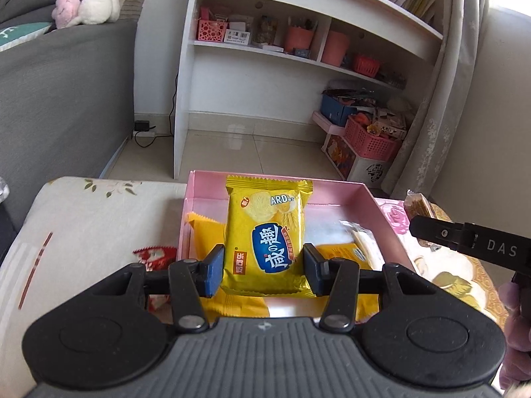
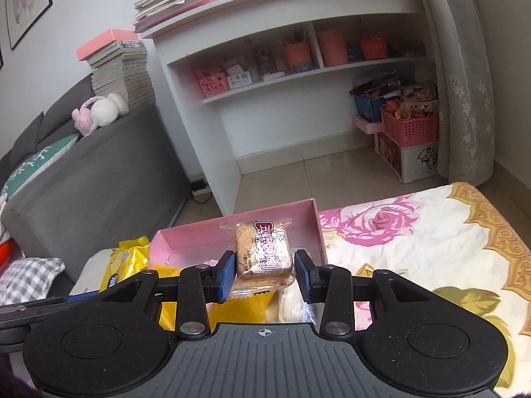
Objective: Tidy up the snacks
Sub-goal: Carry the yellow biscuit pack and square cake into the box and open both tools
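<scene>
My left gripper (image 1: pixel 264 267) is shut on a yellow cracker packet (image 1: pixel 267 232), held upright over the pink box (image 1: pixel 252 184). Inside the box lie other yellow packets (image 1: pixel 207 235) and a clear-wrapped white snack (image 1: pixel 363 243). My right gripper (image 2: pixel 262 273) is shut on a brown cereal bar in clear wrap (image 2: pixel 262 252), above the near part of the pink box (image 2: pixel 186 240). In the left wrist view the right gripper's finger (image 1: pixel 464 237) with that bar (image 1: pixel 419 205) shows at the right edge. A red-and-white snack (image 1: pixel 154 257) lies on the cloth left of the box.
The box sits on a floral cloth (image 2: pixel 415 232) over a low table. A grey sofa (image 1: pixel 66 99) stands to the left. White shelves (image 1: pixel 298 49) and pink baskets (image 1: pixel 371 144) on the tiled floor lie beyond. A person's fingers (image 1: pixel 514 331) show at the right edge.
</scene>
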Motion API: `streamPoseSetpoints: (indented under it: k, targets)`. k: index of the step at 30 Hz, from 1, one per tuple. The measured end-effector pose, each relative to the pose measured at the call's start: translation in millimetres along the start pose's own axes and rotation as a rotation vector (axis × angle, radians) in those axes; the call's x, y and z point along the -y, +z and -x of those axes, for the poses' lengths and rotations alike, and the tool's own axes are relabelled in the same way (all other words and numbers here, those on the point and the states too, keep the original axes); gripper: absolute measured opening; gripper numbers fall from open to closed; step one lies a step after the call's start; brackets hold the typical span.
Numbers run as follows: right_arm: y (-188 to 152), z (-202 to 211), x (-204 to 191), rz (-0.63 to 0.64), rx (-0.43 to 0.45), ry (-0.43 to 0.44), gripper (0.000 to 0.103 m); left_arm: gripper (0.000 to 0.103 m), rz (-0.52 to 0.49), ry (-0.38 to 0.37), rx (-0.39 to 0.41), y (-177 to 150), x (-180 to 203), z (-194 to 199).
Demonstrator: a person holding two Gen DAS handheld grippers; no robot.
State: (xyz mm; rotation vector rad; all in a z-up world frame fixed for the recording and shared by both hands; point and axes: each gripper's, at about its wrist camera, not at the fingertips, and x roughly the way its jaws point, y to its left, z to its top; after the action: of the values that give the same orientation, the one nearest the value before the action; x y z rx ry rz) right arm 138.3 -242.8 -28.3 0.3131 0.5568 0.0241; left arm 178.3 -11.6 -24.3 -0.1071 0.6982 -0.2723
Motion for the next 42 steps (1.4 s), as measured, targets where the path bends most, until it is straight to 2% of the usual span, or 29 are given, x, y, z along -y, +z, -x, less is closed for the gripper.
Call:
streamPoseSetpoints:
  k: [6,14,27,29,32,37,42]
  targets:
    - [1.4,-33.7,1.0,0.009,-0.012,0.017,0.037,0.046,-0.025,0.011,-0.006,4.0,-4.6,-27.6]
    - [-2.2,-70.6,2.7,0.032,-0.044,-0.003,0.038,0.045,-0.045,0.033,-0.001,8.9,-9.7,-51.0]
    - [-4.4,-80.6,1.4,0.040,-0.042,0.007,0.039,0.042,-0.076,0.017,0.023,13.6,-0.4,-60.4]
    - [-2.9,-77.8,0.8,0.042,-0.028,0.005,0.039,0.047,-0.060,0.010,0.032,13.9,-1.5,-59.9]
    - [-0.3,-74.7,0.5,0.046,-0.031,0.018,0.039,0.060,-0.051,-0.002,0.035,14.0,-2.2,-56.3]
    - [2.9,-66.3,-4.9,0.067,-0.029,0.021,0.049,0.076,-0.046,-0.002,0.039,15.7,-1.5,-49.2]
    - [8.5,-52.8,-10.5,0.073,-0.023,0.018,0.059,0.082,-0.050,-0.008,0.041,12.7,-0.8,-37.8]
